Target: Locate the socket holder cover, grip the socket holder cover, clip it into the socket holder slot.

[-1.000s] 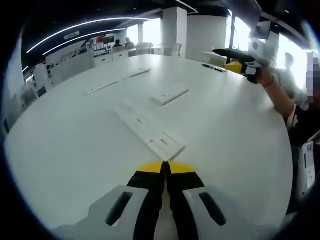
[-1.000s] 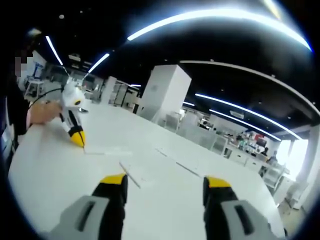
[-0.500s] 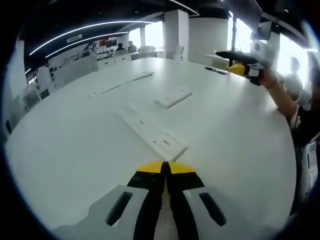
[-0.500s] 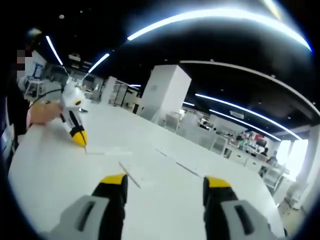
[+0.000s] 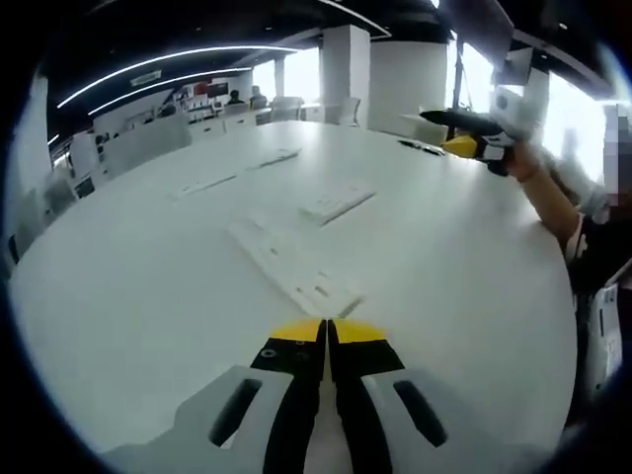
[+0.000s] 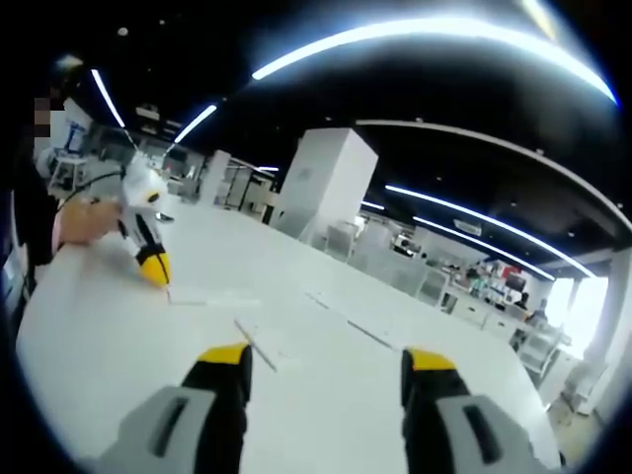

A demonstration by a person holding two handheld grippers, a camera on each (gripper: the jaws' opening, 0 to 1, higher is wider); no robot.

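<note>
A long white socket holder strip [image 5: 291, 267] with slots lies on the white table [image 5: 148, 296], just ahead of my left gripper [image 5: 326, 332], whose yellow-tipped jaws are shut on nothing. A shorter white flat piece [image 5: 336, 202], possibly the cover, lies farther off. My right gripper [image 6: 326, 357] hovers above the table, open and empty. In its view a thin white strip [image 6: 255, 346] lies ahead and a flat white piece [image 6: 212, 296] sits by the left gripper [image 6: 150, 259], which a hand [image 6: 84, 222] holds. The right gripper [image 5: 464, 133] appears far right in the left gripper view.
Two more white strips [image 5: 207, 183] [image 5: 276, 156] lie toward the table's far side, and another long strip [image 6: 351, 324] runs across the right gripper view. A person's forearm [image 5: 548, 193] reaches in at the table's right edge. Desks, chairs and a white pillar [image 6: 321, 188] stand beyond.
The left gripper view has shifted slightly, bringing the long strip's near end closer to the shut jaws. The right gripper has risen a little in that view. The right gripper view is nearly unchanged.
</note>
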